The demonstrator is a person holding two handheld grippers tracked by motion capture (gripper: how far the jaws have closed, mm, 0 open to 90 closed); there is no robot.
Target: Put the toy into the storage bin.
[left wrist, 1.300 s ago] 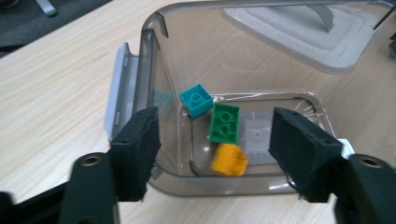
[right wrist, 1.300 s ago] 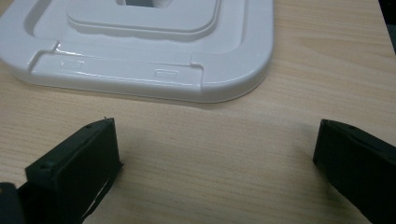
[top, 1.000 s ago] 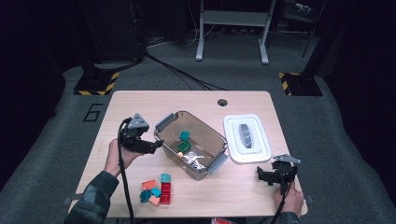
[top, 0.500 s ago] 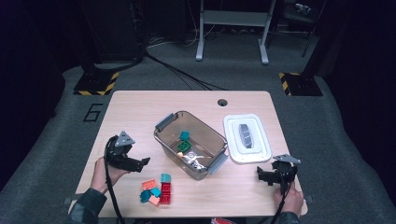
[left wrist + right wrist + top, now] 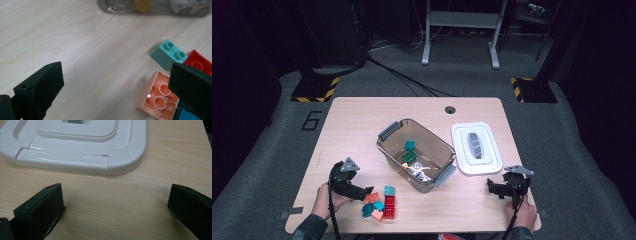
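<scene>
Left gripper [image 5: 368, 192] in your hand sits low over the table [image 5: 362, 125], jaws just opened wide, nothing pinched. Peach brick [image 5: 158, 97] lies studs-down just inside its far jaw, untouched; mint brick [image 5: 168, 53] and red brick [image 5: 198, 62] just beyond. Clear bin [image 5: 419, 160] ahead. Right gripper [image 5: 493, 188] released, resting near the white lid [image 5: 82, 157].

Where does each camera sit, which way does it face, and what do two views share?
High view: above the person's side, facing forward and down on the table; both forearms, left gripper, right gripper.
Left gripper view: on the left gripper, facing the bricks; own open jaws.
Right gripper view: on the right gripper, facing the white lid; own open jaws.
Shared: peach brick.
</scene>
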